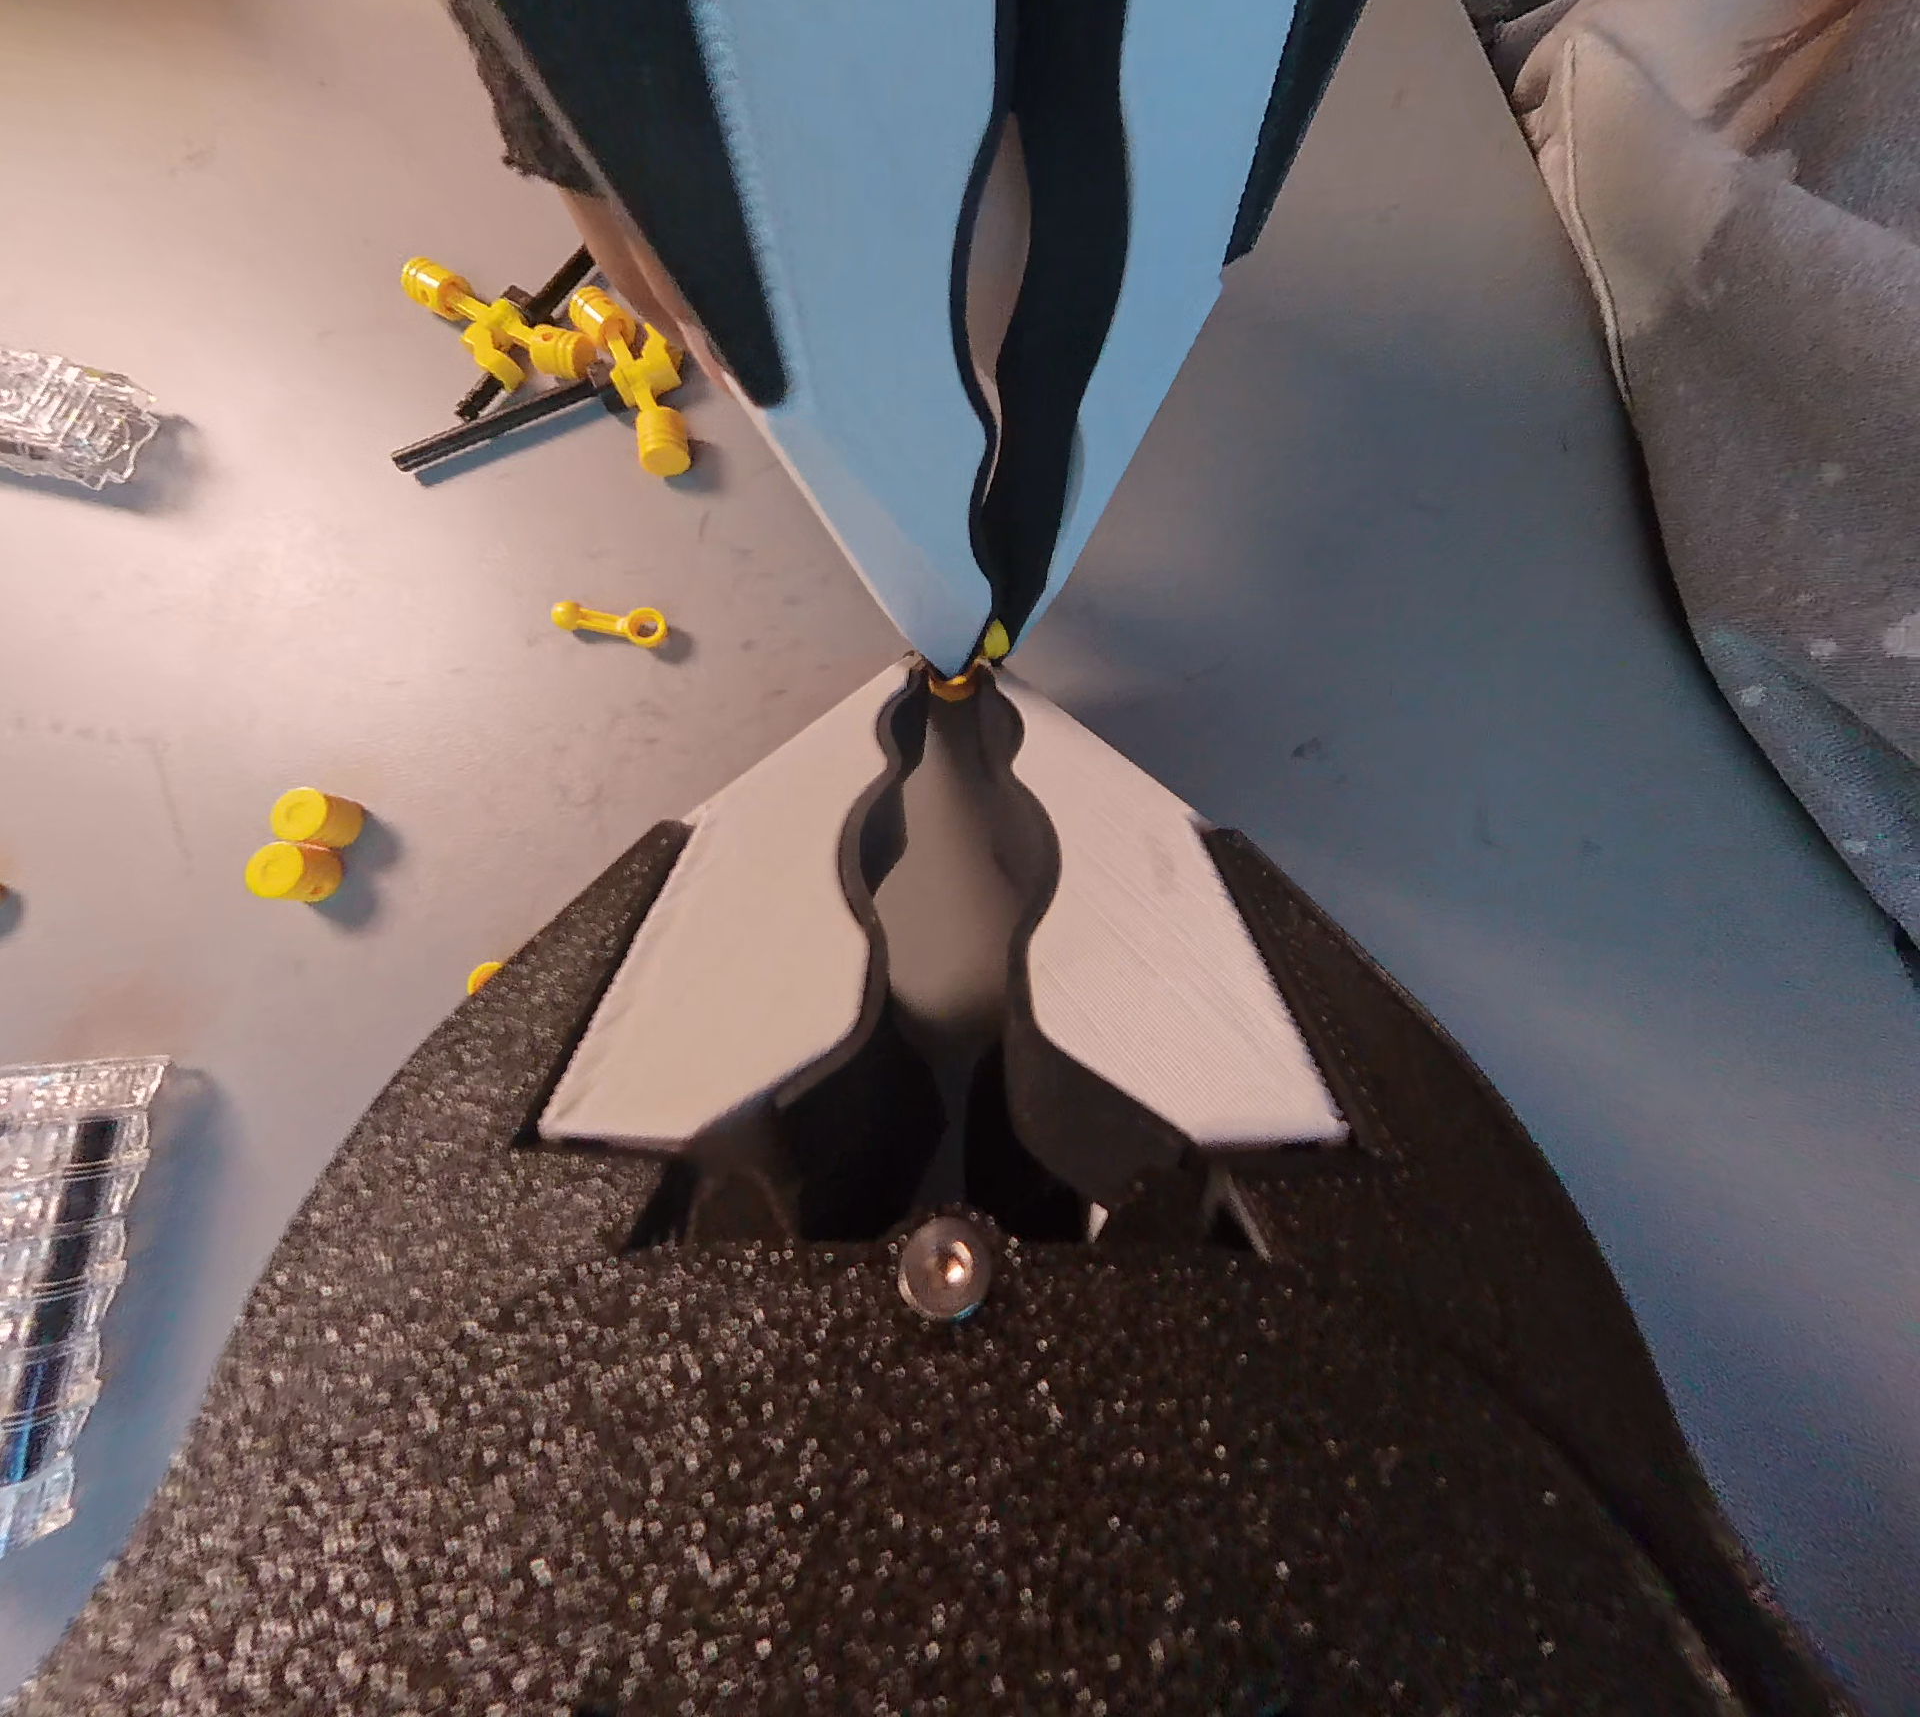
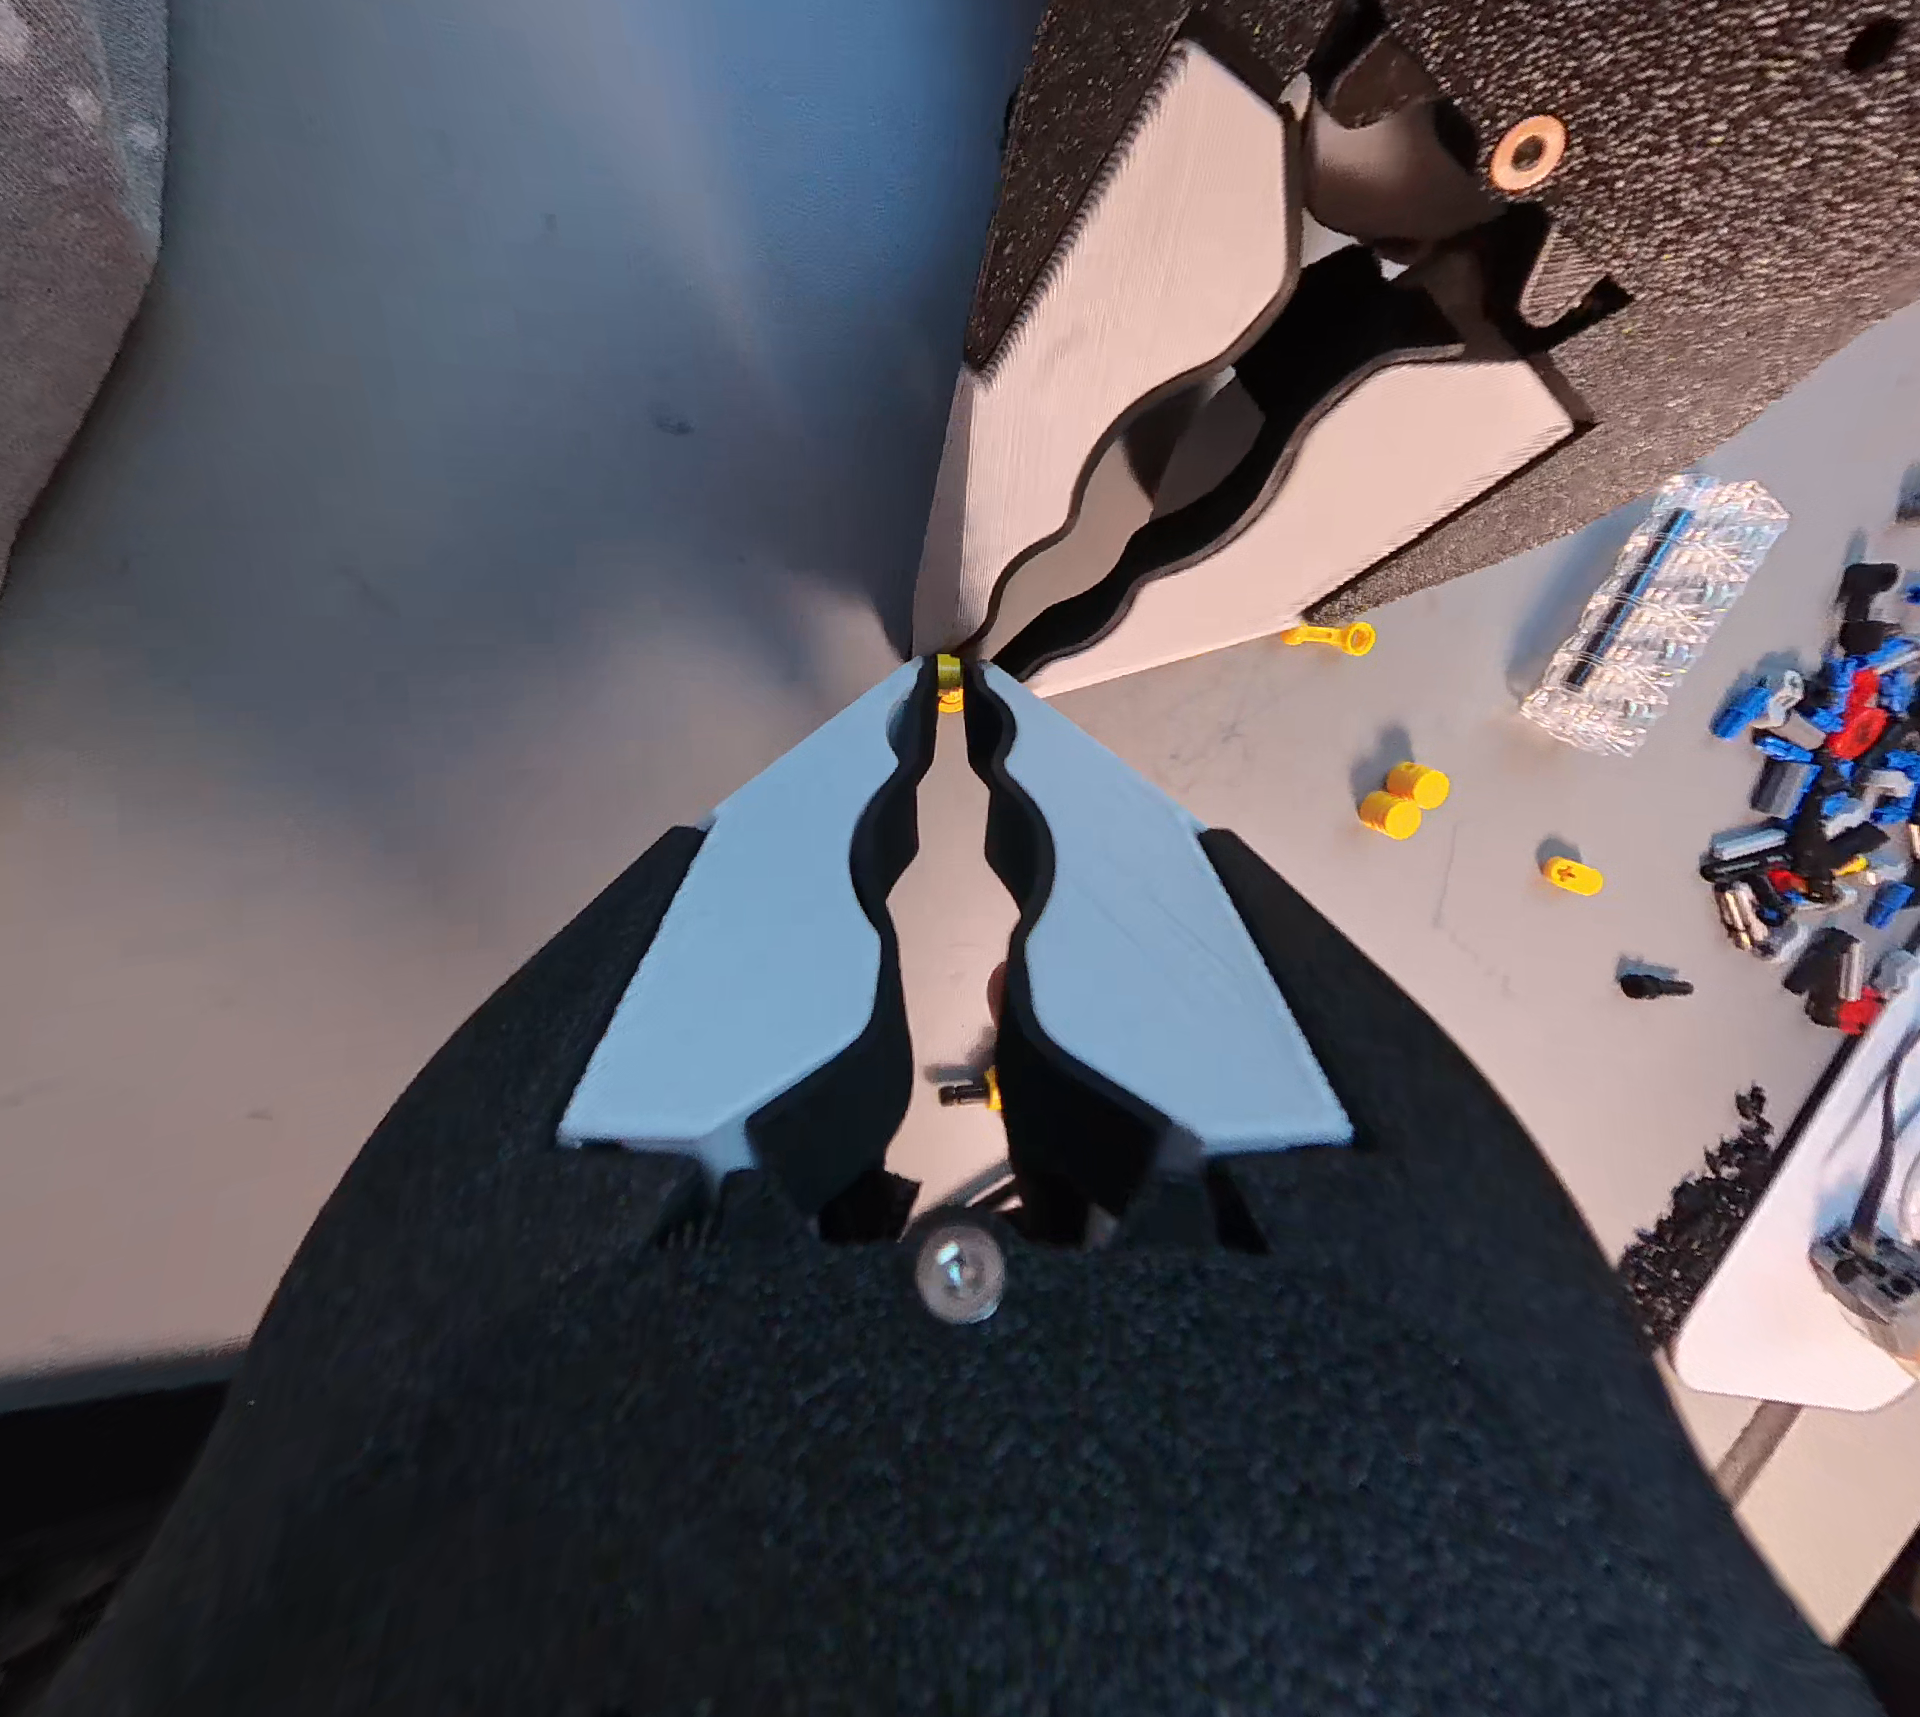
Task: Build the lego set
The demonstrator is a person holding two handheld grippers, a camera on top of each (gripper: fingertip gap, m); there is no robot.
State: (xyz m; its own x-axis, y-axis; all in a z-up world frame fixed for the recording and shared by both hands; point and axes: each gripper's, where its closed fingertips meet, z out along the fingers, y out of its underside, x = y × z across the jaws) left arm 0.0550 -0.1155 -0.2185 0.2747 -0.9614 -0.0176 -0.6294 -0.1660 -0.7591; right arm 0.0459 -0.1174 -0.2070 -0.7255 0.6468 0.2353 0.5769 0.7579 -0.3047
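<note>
My left gripper (image 1: 951,678) and my right gripper (image 2: 948,672) meet tip to tip a little above a grey table (image 1: 1351,732). Both are shut. A small yellow plastic piece (image 1: 951,686) is pinched in the left tips. A bit of yellow (image 1: 995,637) also shows in the tips of the right gripper, which comes in from the top of the left wrist view. In the right wrist view the yellow piece (image 2: 948,668) sits between my right tips, with the left gripper (image 2: 961,644) touching it from the upper right. I cannot tell whether it is one piece or two.
On the table lie two yellow cylinders (image 1: 301,841), a yellow rod (image 1: 608,623), a yellow piston cluster on black axles (image 1: 561,358) and clear blocks (image 1: 73,420). A pile of blue, red and grey parts (image 2: 1829,794) and a white tray (image 2: 1787,1252) lie at the right. Grey cloth (image 1: 1714,317) borders the table. My two grippers' fingertips are within a few centimetres of each other.
</note>
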